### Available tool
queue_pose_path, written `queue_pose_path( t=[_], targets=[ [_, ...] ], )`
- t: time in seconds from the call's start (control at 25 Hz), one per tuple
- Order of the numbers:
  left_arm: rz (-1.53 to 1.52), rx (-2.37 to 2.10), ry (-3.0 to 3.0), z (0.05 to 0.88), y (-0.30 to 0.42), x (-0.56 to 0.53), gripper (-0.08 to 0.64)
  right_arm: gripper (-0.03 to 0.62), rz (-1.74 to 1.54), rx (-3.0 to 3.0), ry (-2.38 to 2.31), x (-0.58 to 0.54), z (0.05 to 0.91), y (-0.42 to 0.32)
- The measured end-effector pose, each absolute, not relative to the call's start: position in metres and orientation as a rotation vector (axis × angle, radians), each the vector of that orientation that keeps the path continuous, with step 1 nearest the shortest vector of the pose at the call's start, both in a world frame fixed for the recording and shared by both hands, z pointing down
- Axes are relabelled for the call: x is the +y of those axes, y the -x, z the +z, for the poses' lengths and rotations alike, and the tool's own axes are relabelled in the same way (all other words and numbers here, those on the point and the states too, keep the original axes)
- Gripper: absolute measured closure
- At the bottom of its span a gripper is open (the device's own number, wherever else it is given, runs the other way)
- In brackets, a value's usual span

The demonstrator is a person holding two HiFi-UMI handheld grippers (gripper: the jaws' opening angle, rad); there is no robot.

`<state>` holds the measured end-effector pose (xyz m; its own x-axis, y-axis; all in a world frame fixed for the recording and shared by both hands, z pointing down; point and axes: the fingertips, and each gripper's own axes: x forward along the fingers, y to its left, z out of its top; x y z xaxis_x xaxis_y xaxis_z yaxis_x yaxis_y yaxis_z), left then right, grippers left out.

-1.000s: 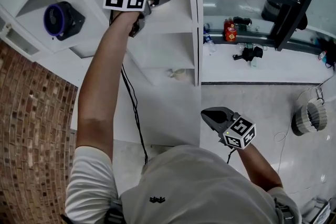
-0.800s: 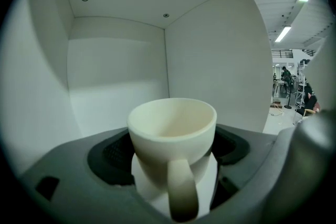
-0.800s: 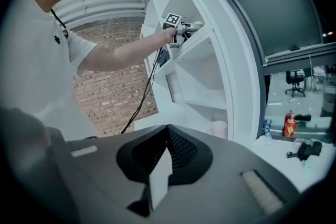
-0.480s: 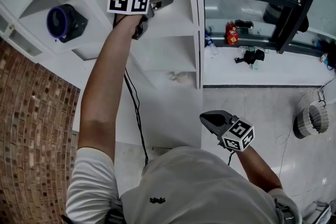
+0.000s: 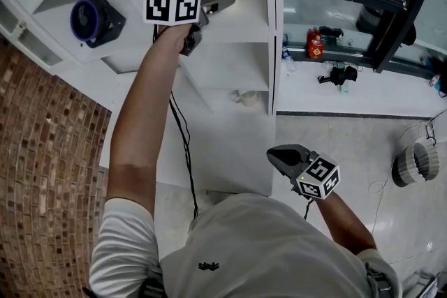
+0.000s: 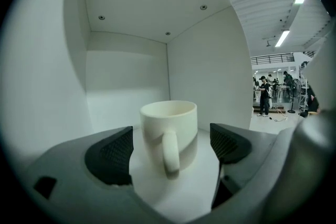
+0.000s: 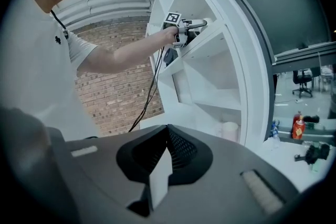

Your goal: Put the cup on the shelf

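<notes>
Bright, even indoor light; both gripper views bulge, with dark corners.

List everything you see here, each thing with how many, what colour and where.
cup: one, cream, upright in an upper shelf compartment
shelf: one, white, ahead of the person
fan: one, purple and black, compartment left of the cup
small cup: one, pale, lower compartment
red container: one, ledge right of the shelf
brick wall: one, brown, left
cable: one, black, hanging below the raised arm
left gripper: grey, jaws just been opening, either side of the cup, not touching
right gripper: grey, shut, empty, held low
</notes>
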<state>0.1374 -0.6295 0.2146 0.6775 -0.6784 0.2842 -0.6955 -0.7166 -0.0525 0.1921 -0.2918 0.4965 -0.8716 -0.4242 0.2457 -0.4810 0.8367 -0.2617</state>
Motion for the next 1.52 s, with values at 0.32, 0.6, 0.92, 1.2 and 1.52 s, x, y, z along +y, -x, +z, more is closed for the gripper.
queue_pose_path(
  t=[0.32,0.6,0.92,1.2,1.52],
  targets=[
    [0.398,-1.179,-2.819,0.213,-0.116,-0.612,0.104,0.581,0.461,-2.838,-0.667,-0.282,0.492,-0.167],
    [0.357,-1.135,-2.836,0.216,-0.101,-0.587,0.132,0.581,0.452,-2.829,-0.670,-0.271,0.492,-0.150],
    [0.294,-1.064,-2.883,0.221,-0.084,-0.546,0.196,0.581,0.449,-2.814,-0.683,-0.257,0.492,-0.121],
    [0.274,-1.012,-2.879,0.243,-0.051,-0.520,0.268,0.580,0.460,-2.803,-0.687,-0.244,0.493,-0.088],
    [0.235,-0.974,-2.895,0.267,-0.012,-0.487,0.364,0.581,0.453,-2.790,-0.699,-0.230,0.492,-0.050]
  ],
)
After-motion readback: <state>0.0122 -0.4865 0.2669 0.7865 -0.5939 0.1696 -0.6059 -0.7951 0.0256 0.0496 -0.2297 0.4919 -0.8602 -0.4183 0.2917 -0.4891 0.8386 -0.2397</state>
